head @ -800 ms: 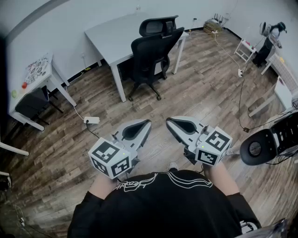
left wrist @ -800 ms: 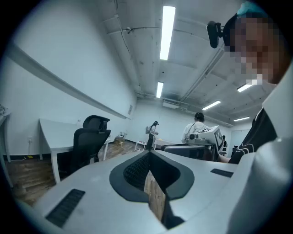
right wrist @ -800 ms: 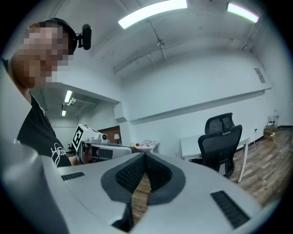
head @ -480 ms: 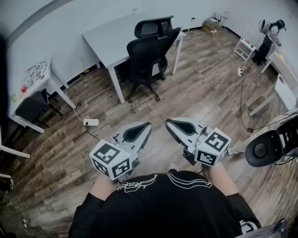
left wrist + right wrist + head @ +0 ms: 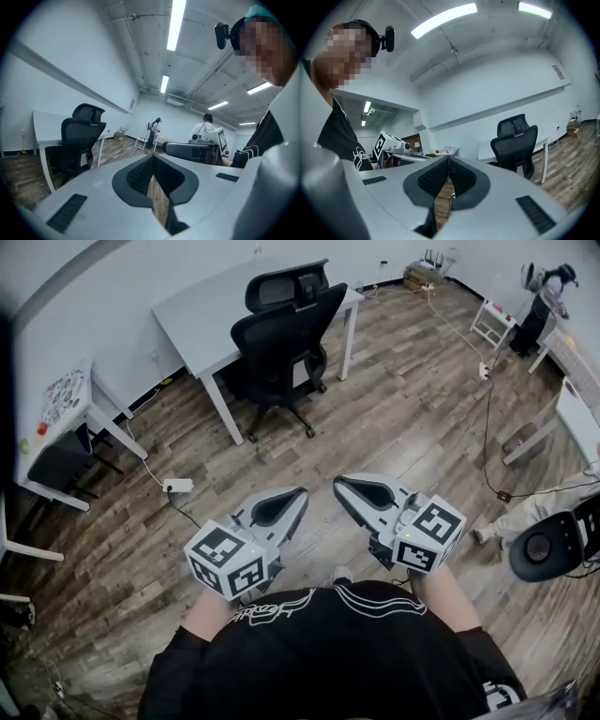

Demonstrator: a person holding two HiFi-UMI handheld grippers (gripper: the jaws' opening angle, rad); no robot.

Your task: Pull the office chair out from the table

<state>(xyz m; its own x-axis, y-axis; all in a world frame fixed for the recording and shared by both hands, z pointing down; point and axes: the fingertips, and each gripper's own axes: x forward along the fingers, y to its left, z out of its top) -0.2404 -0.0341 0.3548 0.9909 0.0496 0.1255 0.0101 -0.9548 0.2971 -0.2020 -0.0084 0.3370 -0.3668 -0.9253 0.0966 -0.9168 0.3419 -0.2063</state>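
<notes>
Office chair [image 5: 281,338] untouched; left claw [image 5: 298,492], right claw [image 5: 339,484] closed.

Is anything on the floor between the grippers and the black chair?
No. Only bare wood floor shows between the left gripper, the right gripper and the office chair. A white power strip lies off to the left.

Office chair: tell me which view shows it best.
Head view: the office chair appears whole, headrest to wheeled base, tucked at the white table. Both gripper views show it smaller, from the side, mainly headrest and back, with the base hidden.
</notes>
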